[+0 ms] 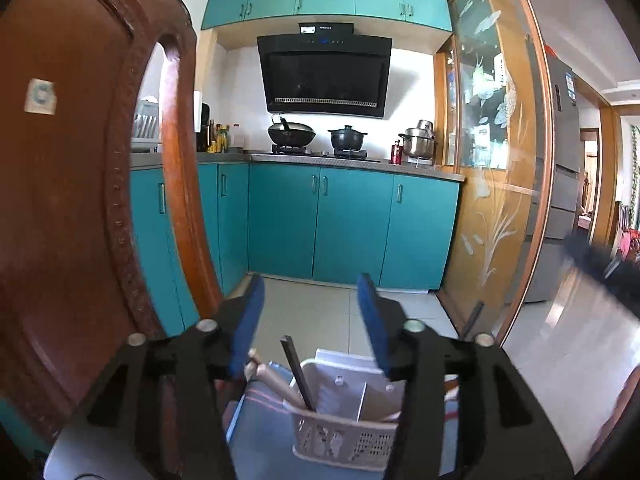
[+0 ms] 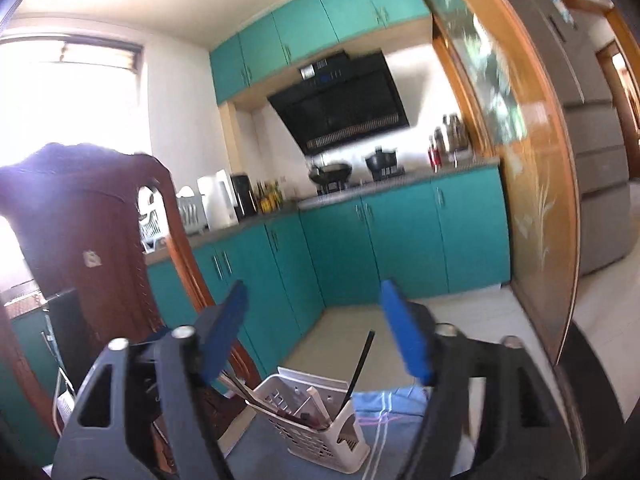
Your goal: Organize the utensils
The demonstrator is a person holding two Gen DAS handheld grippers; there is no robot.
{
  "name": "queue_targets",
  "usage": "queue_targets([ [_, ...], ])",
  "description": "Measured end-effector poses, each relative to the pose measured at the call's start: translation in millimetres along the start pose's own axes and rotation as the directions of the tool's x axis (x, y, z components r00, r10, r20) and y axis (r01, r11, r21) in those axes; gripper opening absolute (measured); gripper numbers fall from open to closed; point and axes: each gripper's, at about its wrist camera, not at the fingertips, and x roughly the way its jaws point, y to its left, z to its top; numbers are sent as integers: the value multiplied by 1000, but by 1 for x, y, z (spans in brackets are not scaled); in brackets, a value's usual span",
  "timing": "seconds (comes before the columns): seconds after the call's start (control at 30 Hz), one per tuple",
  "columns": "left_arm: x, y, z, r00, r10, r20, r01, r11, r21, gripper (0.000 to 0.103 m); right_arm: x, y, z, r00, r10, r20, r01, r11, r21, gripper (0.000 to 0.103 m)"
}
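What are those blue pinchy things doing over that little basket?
A person holds two grippers and is tidying utensils. The left gripper and the right gripper both stand open above a white utensil basket on a cloth-covered table, beside a wooden chair. Neither holds anything. The basket already has a black chopstick and some wooden-handled utensils standing in it.

A blue-grey cloth [image 1: 264, 440] covered the table; a white utensil basket [image 1: 344, 432] stood on it at six o'clock.
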Motion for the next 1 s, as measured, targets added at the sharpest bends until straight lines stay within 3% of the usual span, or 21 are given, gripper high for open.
queue_targets([
  [0.07, -15, 2, -2, 1000, -16, 2, 16, 1000, -10, 66, -25, 4, -3, 999, -23, 23, 24, 999, -36, 92],
  [0.13, -37, 1, -3, 999, -39, 9, 39, 999, 12, 73, -51, 7, -12, 997, -53, 47, 56, 996, -69, 100],
  [0.23, -77, -2, -11, 998, -42, 40, 40, 997, 64, 86, -89, 11, -36, 993, -107, 49, 112, 988, -110, 100],
  [0.37, -135, -1, -29, 998, -47, 41, 43, 996, 82, 98, -122, 16, -66, 986, -160, -37, 155, 982, -109, 100],
  [0.53, -198, 1, -53, 999, -27, 46, 22, 995, 94, 100, -152, 38, -83, 983, -147, -105, 132, 981, -144, 100],
  [0.67, -237, -1, -64, 999, -38, 27, 36, 995, 93, 100, -171, 67, -85, 979, -187, -82, 162, 955, -248, 100],
  [1.0, -279, 4, -69, 999, -28, 26, 26, 997, 77, 100, -206, 87, -84, 984, -174, -35, 158, 949, -272, 100],
])
